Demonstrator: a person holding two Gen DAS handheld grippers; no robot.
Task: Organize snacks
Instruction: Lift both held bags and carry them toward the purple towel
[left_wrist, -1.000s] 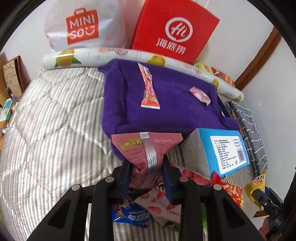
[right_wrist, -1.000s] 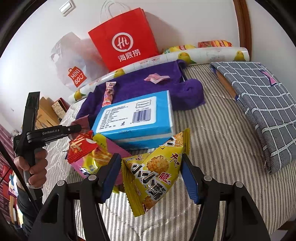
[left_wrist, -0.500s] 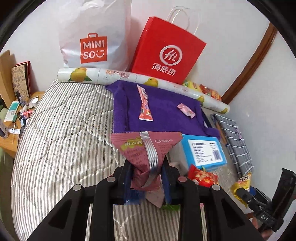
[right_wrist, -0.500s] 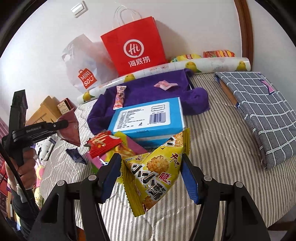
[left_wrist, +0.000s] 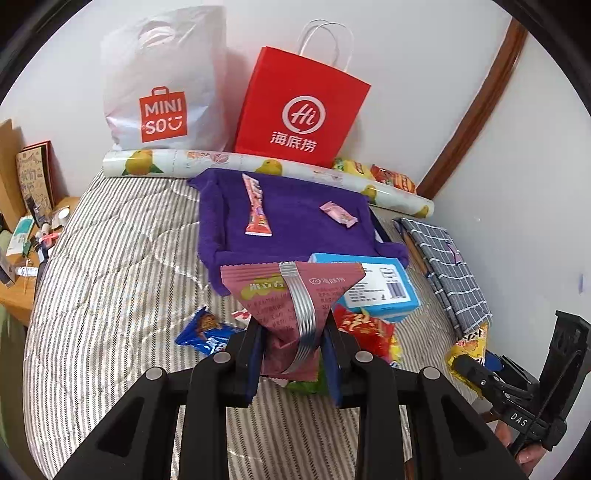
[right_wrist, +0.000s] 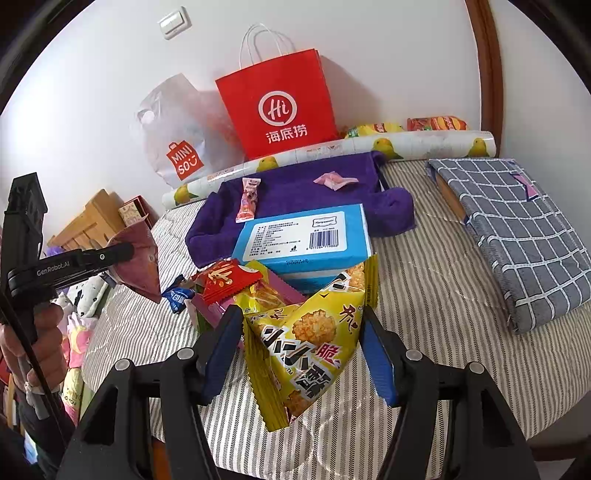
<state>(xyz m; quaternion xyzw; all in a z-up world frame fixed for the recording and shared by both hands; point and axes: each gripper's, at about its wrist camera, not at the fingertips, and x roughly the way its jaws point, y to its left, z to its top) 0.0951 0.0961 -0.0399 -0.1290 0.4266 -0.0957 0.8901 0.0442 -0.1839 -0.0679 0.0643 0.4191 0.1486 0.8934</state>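
Pink snack bag: The pink snack bag (left_wrist: 291, 310) with a silver stripe was up in the air over the striped bed (left_wrist: 110, 280), above the snack pile.
Left claw: The left claw (left_wrist: 293, 363) was squeezed shut on the bottom of the pink bag.
Yellow snack bag: The yellow snack bag (right_wrist: 310, 343) hung just in front of the blue box (right_wrist: 303, 240).
Right claw: The right claw (right_wrist: 301, 354) pinched the yellow bag by both sides, and the bag looked puffy.
Snack pile: A red packet (right_wrist: 227, 278), a blue cookie packet (left_wrist: 205, 332) and other small packs lay close together beside the blue box.
Purple towel: The purple towel (left_wrist: 295, 218) lay behind the box, with a long pink stick pack (left_wrist: 255, 206) and a small pink candy (left_wrist: 338, 214) on it.
Bags at the wall: A red paper bag (left_wrist: 299, 110) and a white plastic bag (left_wrist: 162, 81) stood against the wall.
How to do it well: I think both bags should go to the towel, carried high over the box. Keep the squeeze soft so the chips do not crack.
Hard to see: The pink bag hid part of the pile and the box. What was inside the two wall bags could not be seen. The green pack under the left claw was mostly covered.
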